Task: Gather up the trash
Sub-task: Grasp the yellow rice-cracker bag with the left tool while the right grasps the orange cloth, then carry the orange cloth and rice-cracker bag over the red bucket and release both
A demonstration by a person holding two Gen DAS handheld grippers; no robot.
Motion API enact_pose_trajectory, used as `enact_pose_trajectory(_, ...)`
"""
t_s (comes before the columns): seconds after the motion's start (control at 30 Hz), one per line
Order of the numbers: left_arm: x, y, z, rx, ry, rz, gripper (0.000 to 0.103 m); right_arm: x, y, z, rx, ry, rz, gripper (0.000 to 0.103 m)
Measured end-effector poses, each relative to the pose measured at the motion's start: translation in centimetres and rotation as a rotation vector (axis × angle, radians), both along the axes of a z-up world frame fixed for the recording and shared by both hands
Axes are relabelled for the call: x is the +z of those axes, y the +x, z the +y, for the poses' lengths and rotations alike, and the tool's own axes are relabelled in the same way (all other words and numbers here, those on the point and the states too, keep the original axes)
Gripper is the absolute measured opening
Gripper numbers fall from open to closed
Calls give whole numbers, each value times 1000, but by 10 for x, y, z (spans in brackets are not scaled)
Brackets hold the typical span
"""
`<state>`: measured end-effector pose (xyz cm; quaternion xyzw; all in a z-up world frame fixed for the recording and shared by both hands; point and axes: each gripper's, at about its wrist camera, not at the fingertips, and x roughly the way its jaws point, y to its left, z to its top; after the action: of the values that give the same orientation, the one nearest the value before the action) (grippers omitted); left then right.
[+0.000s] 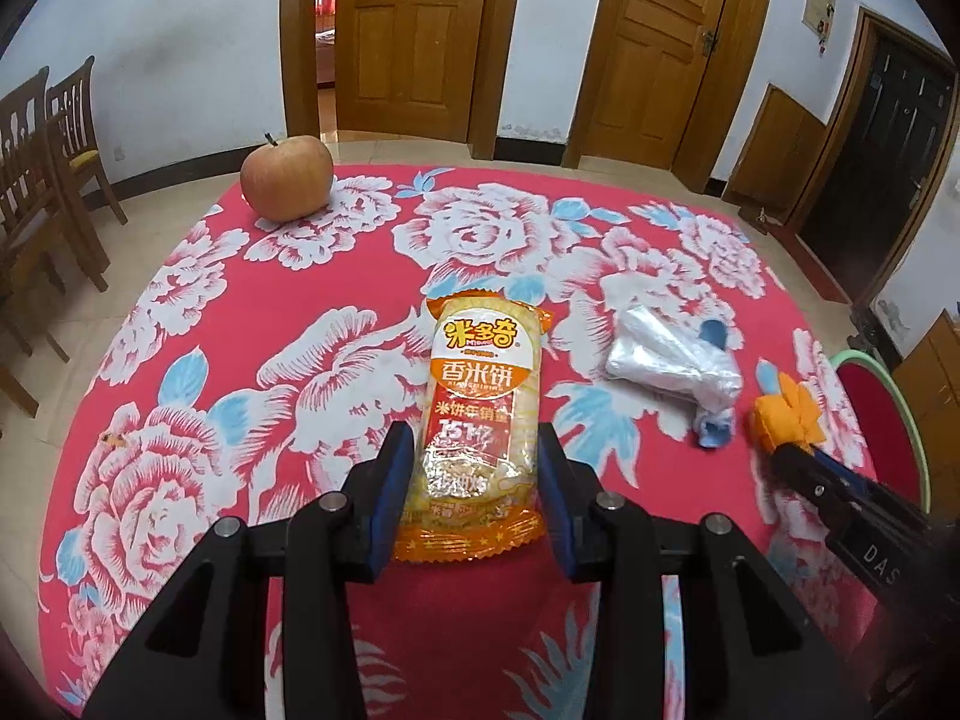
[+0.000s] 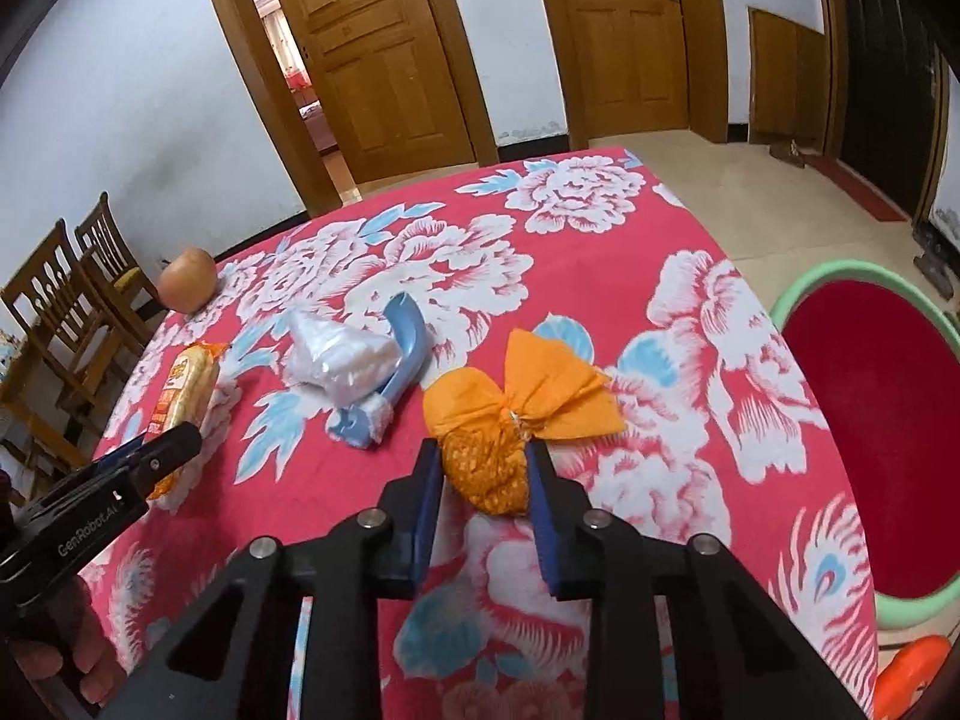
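Observation:
An orange rice-cracker packet (image 1: 474, 420) lies on the red flowered tablecloth (image 1: 300, 312). My left gripper (image 1: 477, 450) has its blue pads on both sides of the packet's near half, closed onto it. An orange tied wrapper (image 2: 510, 420) lies near the table's right edge; my right gripper (image 2: 483, 468) is shut on its bulging lower part. The packet also shows in the right wrist view (image 2: 183, 384), and the wrapper shows in the left wrist view (image 1: 783, 414). A crumpled clear plastic bag (image 1: 672, 363) and a blue plastic piece (image 2: 396, 372) lie between them.
An apple (image 1: 287, 177) sits at the table's far left edge. A green basin with a red inside (image 2: 882, 420) stands on the floor right of the table. Wooden chairs (image 1: 42, 156) stand at left. Wooden doors are behind.

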<state>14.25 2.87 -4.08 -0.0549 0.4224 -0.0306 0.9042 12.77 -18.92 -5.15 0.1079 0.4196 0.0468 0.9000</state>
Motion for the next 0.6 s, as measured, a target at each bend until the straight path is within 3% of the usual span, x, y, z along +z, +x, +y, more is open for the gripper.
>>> enact_pose_trajectory(0.6, 31, -50, -28, -82, -42, -45, 41, 31, -67, -27, -63, 86, -69, 30)
